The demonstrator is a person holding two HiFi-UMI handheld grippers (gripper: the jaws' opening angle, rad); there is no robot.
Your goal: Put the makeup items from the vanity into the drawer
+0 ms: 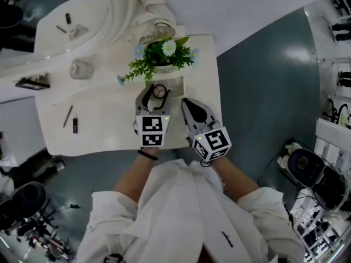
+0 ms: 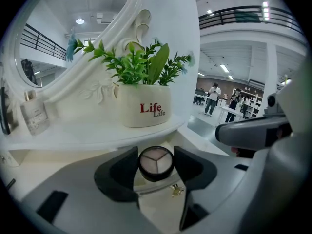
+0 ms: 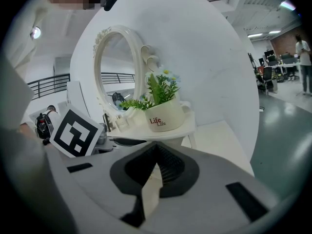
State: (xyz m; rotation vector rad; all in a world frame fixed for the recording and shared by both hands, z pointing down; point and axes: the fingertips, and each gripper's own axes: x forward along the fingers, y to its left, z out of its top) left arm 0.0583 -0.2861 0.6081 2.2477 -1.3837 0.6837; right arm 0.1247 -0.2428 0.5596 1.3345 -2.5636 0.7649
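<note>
Black-rimmed round compact (image 2: 156,161) sits clamped in left tool (image 2: 156,165), its sides hidden; right tool (image 3: 155,150) closed, empty.

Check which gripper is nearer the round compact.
Left. The left gripper grips the round compact between its jaws; the right gripper is shut beside it, not touching.

Overhead, two low; shared plant pot (image 1: 163,66)
</note>
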